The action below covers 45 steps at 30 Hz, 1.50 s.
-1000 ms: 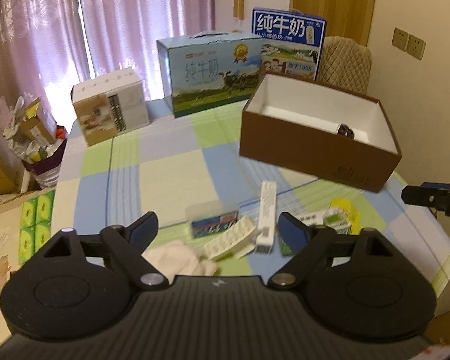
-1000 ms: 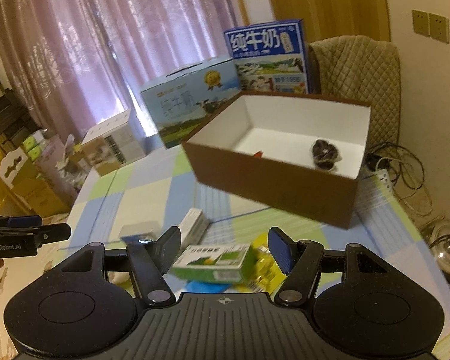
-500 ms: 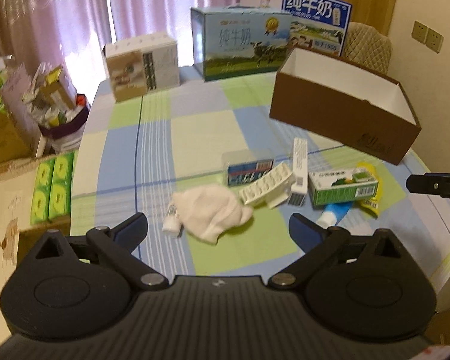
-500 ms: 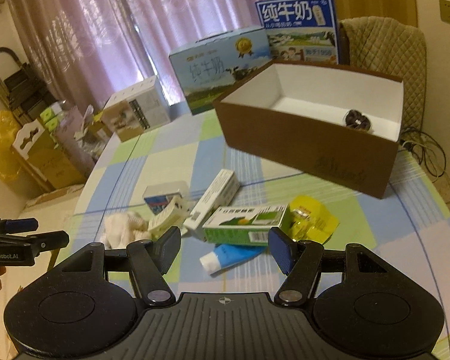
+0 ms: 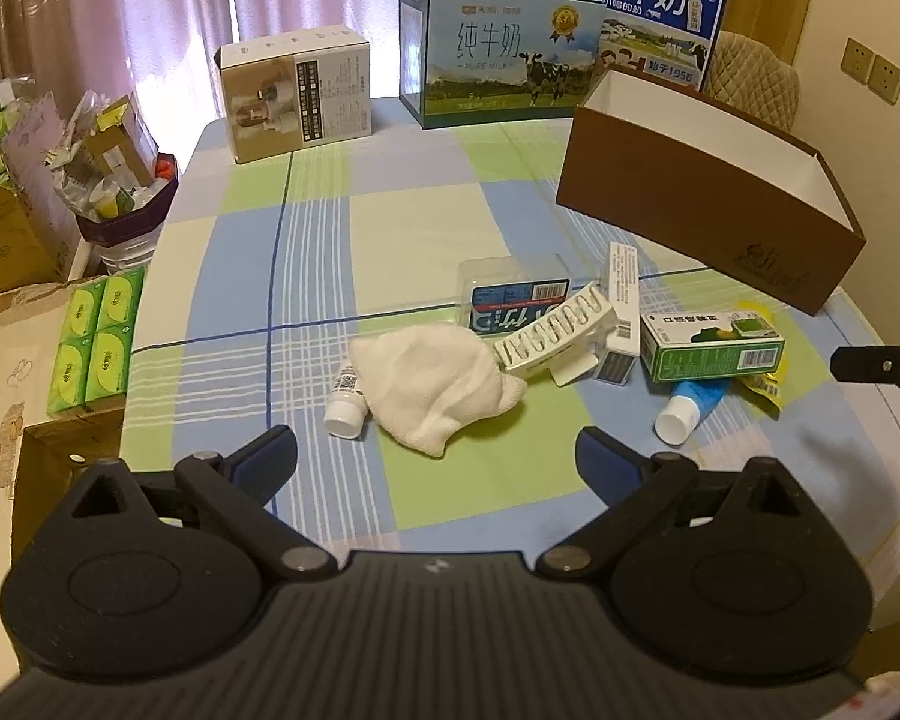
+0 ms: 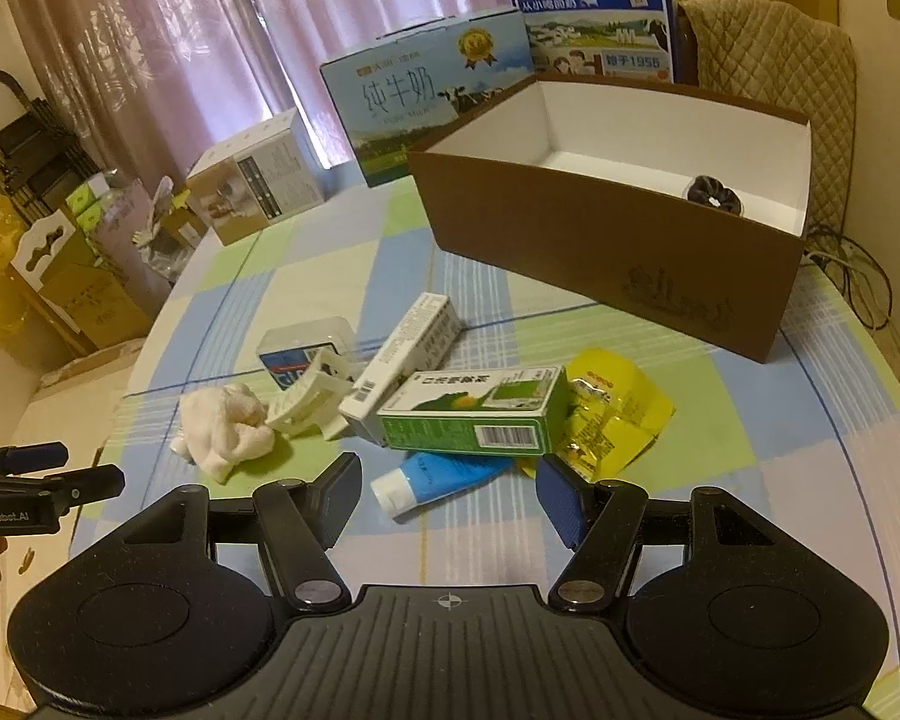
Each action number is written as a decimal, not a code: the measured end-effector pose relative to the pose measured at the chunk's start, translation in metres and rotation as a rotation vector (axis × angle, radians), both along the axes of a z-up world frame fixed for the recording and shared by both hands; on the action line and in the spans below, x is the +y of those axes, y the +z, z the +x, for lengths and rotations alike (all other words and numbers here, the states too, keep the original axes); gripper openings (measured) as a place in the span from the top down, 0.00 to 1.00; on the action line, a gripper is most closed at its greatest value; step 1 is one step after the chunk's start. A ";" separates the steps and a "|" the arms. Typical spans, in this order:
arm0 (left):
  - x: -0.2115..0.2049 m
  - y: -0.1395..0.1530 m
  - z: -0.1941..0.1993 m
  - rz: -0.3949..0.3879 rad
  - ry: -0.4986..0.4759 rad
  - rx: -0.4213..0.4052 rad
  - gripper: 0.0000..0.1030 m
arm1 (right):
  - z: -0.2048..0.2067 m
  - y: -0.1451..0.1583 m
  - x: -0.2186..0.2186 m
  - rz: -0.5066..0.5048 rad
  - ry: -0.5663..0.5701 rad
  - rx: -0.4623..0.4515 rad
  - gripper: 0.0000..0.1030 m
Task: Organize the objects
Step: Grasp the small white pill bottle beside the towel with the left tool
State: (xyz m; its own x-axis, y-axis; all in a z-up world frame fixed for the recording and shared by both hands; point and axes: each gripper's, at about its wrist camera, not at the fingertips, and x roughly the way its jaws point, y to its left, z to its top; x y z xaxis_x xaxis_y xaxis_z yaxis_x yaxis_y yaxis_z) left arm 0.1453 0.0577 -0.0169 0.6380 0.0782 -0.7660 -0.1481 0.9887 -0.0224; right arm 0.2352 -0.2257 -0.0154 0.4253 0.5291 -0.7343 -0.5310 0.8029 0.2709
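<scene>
A pile of small items lies on the checked tablecloth (image 5: 390, 228): a white cloth (image 5: 438, 381), a small white bottle (image 5: 347, 402), a white hair claw (image 5: 555, 336), a long white box (image 5: 623, 300), a clear blue-labelled box (image 5: 516, 294), a green box (image 6: 474, 411), a blue tube (image 6: 438, 477) and a yellow packet (image 6: 615, 414). An open brown box (image 6: 600, 240) holds a dark scrunchie (image 6: 711, 195). My left gripper (image 5: 435, 459) is open and empty, short of the cloth. My right gripper (image 6: 447, 492) is open and empty, above the tube.
Two milk cartons (image 5: 498, 78) and a beige appliance box (image 5: 297, 96) stand at the table's far edge. A quilted chair (image 6: 774, 78) is behind the brown box. Cardboard boxes and green packs (image 5: 93, 342) crowd the floor at the left.
Both grippers have pulled back and up from the pile, so more of the table shows. The left jaws have opened wider. Nothing on the table moved.
</scene>
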 end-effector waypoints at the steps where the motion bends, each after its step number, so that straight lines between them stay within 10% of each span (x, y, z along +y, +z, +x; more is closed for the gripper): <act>1: 0.000 -0.002 0.002 -0.002 -0.002 -0.001 0.05 | 0.001 -0.001 -0.001 -0.002 -0.002 0.002 0.40; 34: 0.026 -0.071 0.096 -0.006 -0.085 0.056 0.05 | 0.052 -0.023 -0.007 -0.063 -0.126 0.076 0.40; 45: 0.010 -0.078 0.100 0.081 -0.153 0.029 0.28 | 0.059 -0.028 0.004 -0.081 -0.111 0.087 0.40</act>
